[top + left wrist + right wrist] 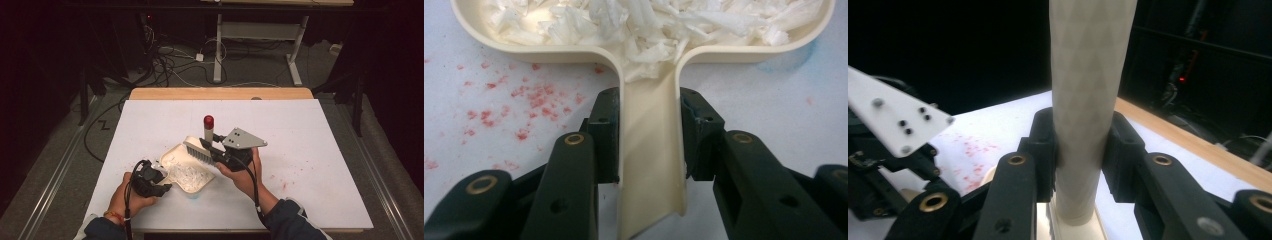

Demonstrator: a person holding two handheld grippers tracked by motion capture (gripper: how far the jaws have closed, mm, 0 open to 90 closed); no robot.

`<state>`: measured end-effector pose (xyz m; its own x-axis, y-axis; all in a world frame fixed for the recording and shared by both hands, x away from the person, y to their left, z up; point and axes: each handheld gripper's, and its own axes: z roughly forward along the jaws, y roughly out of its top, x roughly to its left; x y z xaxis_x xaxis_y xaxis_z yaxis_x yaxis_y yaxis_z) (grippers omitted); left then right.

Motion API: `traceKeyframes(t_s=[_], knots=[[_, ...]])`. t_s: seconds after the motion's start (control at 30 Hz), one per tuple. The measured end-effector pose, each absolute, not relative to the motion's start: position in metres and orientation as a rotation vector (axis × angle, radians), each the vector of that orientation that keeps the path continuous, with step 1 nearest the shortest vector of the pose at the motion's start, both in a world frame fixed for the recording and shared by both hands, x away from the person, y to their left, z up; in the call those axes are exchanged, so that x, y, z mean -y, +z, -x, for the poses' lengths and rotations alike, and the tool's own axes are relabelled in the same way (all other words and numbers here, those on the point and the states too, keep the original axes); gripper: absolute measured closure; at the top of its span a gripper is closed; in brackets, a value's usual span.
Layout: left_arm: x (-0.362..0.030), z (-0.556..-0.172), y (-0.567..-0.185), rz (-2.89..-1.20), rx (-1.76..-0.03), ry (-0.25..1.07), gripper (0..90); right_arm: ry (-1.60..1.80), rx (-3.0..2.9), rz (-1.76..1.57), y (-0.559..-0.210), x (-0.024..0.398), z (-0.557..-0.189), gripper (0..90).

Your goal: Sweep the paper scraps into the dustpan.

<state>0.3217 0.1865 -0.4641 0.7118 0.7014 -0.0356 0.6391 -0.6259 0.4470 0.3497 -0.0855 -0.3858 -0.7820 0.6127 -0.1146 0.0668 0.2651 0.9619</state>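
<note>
left gripper (650, 145) clamps the dustpan handle (651, 165), right gripper (1082, 150) clamps the brush handle (1088, 100) — a tilt of the dustpan (187, 172) would likely spill the white scraps (186, 175).

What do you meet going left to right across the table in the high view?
Left gripper clamped on the handle of the cream plastic dustpan holding white paper shreds → grey-bristled hand brush with its red-capped handle → right gripper holding that brush → faint red stains on the white tabletop.

Tool (650, 135) clamps dustpan handle (651, 150); white shreds (649, 25) in pan.
</note>
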Motion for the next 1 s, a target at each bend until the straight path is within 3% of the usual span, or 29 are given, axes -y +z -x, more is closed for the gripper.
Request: traceKeyframes(t_s=[0.43,0.8,1.0], knots=[[-0.186,-0.322,-0.465,-2.479,-1.047,0.205,63.3,1.522,-2.068,-0.626,-0.380,0.105,-0.345,71.0],[-0.188,-0.321,-0.465,-2.474,-1.053,0.203,63.3,1.403,-2.112,-0.650,-0.409,0.099,-0.355,71.0],[-0.188,-0.321,-0.465,-2.479,-1.050,0.209,63.3,1.458,-2.160,-0.598,-0.407,0.093,-0.348,71.0]])
